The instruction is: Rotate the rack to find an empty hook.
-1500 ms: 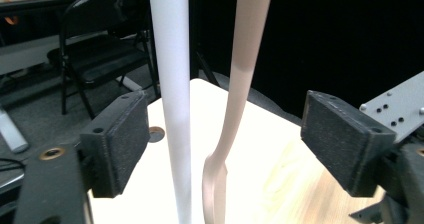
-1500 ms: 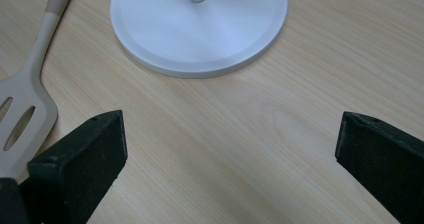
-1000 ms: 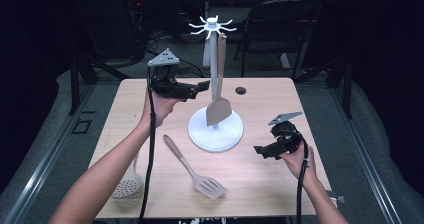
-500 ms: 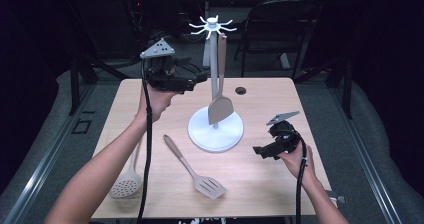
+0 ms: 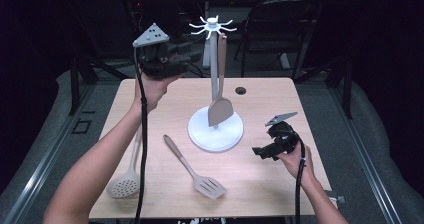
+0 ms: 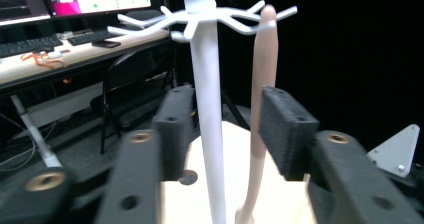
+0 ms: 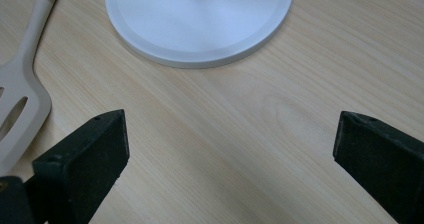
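Three utensils are in play on the wooden table [image 5: 280, 96], taken from left to right. A perforated skimmer [image 5: 124, 185] lies at the left edge of the table, beside the person's left forearm. The left gripper [image 5: 182, 64] is held high above the table's far left part and points toward the white hook stand [image 5: 214, 84]. In the left gripper view its jaws have just been closing; they now stand at a moderate gap with the stand's white pole [image 6: 207, 134] and the handle of the hanging spatula [image 6: 262, 109] seen between them, both farther off, and neither pad presses on anything. A slotted turner [image 5: 192, 169] lies flat on the table, just in front of the stand's round base [image 5: 200, 134]. The hanging spatula [image 5: 220, 104] hangs from one hook of the stand's top ring, blade down, just above the base. At the right, the right gripper [image 5: 257, 152] rests low over the table near the base, jaws wide and holding nothing. In the right gripper view bare wood lies between the pads, with the base's rim [image 7: 200, 39] beyond and the slotted turner [image 7: 20, 99] at the left edge.
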`<action>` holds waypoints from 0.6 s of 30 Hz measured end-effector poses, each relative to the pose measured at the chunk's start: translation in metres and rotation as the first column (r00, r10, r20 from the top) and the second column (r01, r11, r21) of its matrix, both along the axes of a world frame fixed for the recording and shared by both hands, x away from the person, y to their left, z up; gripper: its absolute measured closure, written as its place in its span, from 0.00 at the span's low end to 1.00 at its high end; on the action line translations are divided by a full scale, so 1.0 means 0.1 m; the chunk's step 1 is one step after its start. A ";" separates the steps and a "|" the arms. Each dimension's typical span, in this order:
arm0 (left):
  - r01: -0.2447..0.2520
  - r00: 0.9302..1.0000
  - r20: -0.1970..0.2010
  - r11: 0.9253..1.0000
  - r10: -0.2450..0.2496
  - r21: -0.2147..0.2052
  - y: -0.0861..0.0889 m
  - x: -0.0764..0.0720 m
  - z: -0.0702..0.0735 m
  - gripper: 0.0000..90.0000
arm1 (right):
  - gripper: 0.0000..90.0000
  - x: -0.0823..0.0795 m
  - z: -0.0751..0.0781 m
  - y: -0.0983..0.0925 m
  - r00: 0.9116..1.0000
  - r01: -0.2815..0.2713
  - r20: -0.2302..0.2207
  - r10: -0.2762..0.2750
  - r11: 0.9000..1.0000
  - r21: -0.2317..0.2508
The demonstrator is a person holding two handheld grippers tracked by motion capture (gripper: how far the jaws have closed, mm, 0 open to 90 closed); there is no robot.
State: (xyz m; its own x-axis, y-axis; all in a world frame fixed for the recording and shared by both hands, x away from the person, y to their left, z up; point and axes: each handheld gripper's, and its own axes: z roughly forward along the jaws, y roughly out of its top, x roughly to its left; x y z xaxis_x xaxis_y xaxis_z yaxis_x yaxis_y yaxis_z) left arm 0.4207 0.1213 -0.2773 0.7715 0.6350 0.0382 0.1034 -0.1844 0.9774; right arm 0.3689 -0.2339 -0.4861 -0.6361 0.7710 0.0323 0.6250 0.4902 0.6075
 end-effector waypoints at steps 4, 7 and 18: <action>-0.004 1.000 0.024 1.000 0.004 -0.003 0.00 0.02 0.06 0.88 | 0.01 0.00 0.00 -0.02 1.000 0.001 -0.003 -0.001 1.000 -0.002; -0.005 1.000 0.026 1.000 0.005 -0.011 -0.02 0.05 0.09 0.97 | 0.01 0.00 0.02 -0.03 1.000 -0.002 -0.003 0.002 1.000 -0.028; -0.015 0.999 0.042 1.000 0.016 -0.026 -0.05 0.13 0.22 1.00 | 0.01 0.00 0.02 -0.03 1.000 -0.002 -0.003 0.002 0.999 -0.035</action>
